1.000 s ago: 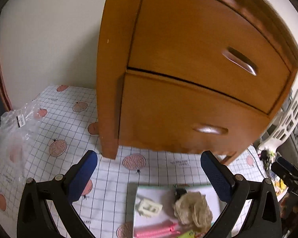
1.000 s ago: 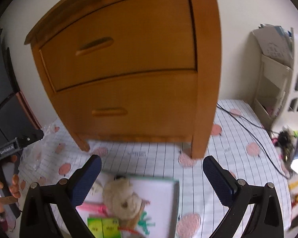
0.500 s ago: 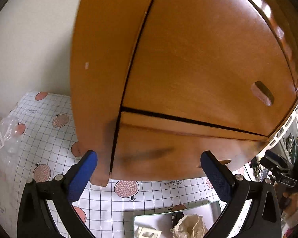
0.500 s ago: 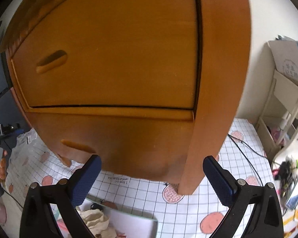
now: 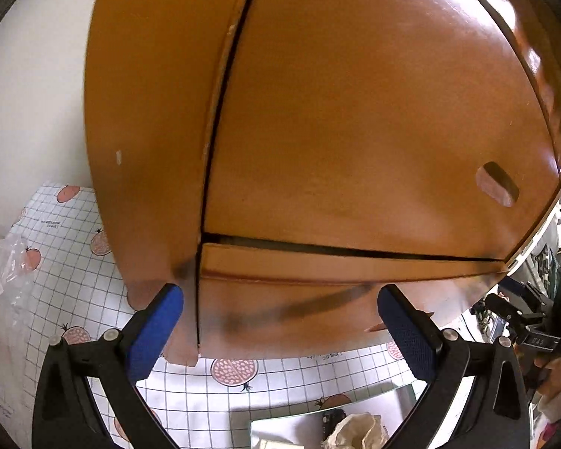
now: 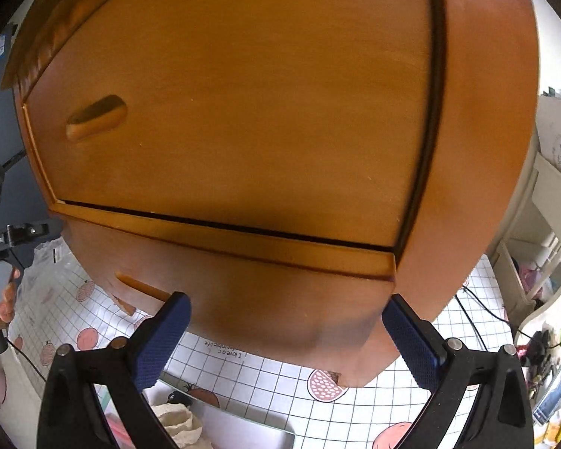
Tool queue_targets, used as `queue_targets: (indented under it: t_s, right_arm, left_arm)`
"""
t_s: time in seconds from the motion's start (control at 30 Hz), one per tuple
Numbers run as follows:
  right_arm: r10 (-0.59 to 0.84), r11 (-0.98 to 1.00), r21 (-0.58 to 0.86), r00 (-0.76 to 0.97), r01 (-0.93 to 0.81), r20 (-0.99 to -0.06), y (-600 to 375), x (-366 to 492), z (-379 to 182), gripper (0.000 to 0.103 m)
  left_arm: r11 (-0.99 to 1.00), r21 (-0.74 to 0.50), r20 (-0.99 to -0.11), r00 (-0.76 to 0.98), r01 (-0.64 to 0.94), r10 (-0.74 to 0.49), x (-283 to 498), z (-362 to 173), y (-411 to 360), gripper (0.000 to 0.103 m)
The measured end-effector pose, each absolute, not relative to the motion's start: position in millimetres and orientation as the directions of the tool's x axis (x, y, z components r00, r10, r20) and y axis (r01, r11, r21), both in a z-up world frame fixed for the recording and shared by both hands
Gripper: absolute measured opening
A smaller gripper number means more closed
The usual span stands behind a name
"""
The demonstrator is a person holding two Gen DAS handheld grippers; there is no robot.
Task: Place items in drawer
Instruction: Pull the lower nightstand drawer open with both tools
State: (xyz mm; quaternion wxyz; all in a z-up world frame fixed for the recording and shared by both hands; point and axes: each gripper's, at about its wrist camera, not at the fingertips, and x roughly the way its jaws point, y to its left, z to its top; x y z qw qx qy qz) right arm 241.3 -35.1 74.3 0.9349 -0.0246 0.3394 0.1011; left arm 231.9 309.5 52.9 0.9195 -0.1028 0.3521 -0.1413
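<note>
A brown wooden cabinet fills both views. Its upper drawer (image 5: 355, 112) (image 6: 243, 112) is closed, with a recessed handle (image 5: 497, 183) (image 6: 95, 116). The lower drawer (image 5: 299, 314) (image 6: 261, 292) stands slightly out from the frame, so its top edge shows. My left gripper (image 5: 278, 295) is open, close in front of that drawer's left end. My right gripper (image 6: 286, 301) is open at the drawer's right end, its jaws empty. A tray (image 5: 291, 426) (image 6: 243, 430) on the table below holds a beige fabric item (image 5: 355, 430) (image 6: 175, 422) and other small things, mostly cut off.
A white tablecloth (image 5: 235, 370) with a grid and pink fruit prints covers the table. A clear plastic bag (image 5: 3, 262) lies at the left. A white shelf unit (image 6: 542, 224) and a black cable (image 6: 478, 321) are to the cabinet's right.
Both grippers have moved up close to the cabinet front, which now fills the views. The tray has slid to the bottom edge. Both grippers stay open.
</note>
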Motion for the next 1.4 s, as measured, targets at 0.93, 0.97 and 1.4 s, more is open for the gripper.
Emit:
queue_targets:
  t_s: [0.93,0.97,1.4]
  right_arm:
    - [0.162,0.979,0.010,0.749,-0.203,-0.643,-35,197,79,0.103]
    - [0.162,0.979,0.011,0.750,-0.201,-0.642,-37,192,82,0.103]
    - [0.134,0.988,0.027,0.750,-0.154,-0.648,-33,161,79,0.103]
  left_arm:
    - [0.955,-0.220,-0.647,0.703,0.200,-0.296,194,60,287,0.103]
    - [0.955,-0.219,-0.647,0.702,0.202,-0.297,190,60,287,0.103]
    - [0.952,-0.236,-0.643,0.703,0.195,-0.304,174,56,300,0.103]
